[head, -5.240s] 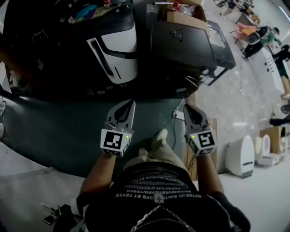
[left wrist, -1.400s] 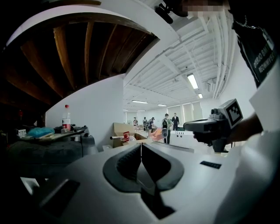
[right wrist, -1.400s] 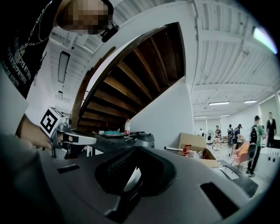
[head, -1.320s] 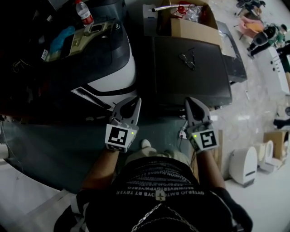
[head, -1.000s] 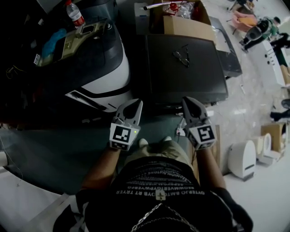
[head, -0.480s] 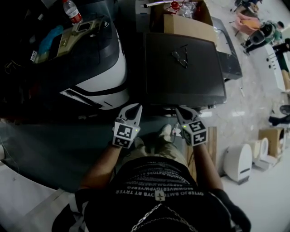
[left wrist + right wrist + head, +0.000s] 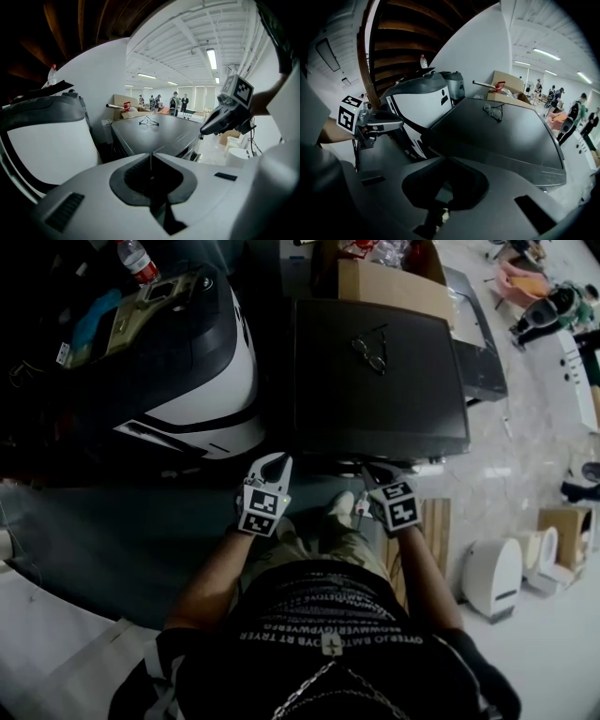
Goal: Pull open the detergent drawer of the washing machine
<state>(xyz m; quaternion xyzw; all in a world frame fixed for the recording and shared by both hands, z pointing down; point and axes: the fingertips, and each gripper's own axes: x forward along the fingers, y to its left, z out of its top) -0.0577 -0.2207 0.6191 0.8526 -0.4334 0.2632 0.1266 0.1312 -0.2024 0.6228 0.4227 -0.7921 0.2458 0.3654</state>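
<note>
Grippers, two, hand-held. Left gripper (image 7: pixel 151 157): grey jaws clenched tip to tip, nothing between them. It is held low in front of the person, with its tips near the front left corner of the washing machine (image 7: pixel 375 371).

Right gripper (image 7: pixel 446 157): jaws likewise pressed together, holding nothing. Its tips sit at the machine's front edge toward the right side; whether they touch it cannot be told.

Washing machine: dark grey, box-shaped, flat-topped, standing directly ahead of both grippers. Only its top and front rim show, so the detergent drawer cannot be made out in any view.

Spectacles (image 7: pixel 368 338): thin dark wire frame, lying on the machine's top toward the back.

Brown cardboard box (image 7: pixel 389 282): just behind the machine.

White-and-black rounded appliance (image 7: pixel 187 362): just beside the machine on its left.

Clear plastic bottle with red cap (image 7: pixel 134 259): upright, behind that appliance.

Dark grey-green floor covering (image 7: pixel 112 531): under the person's feet.
</note>
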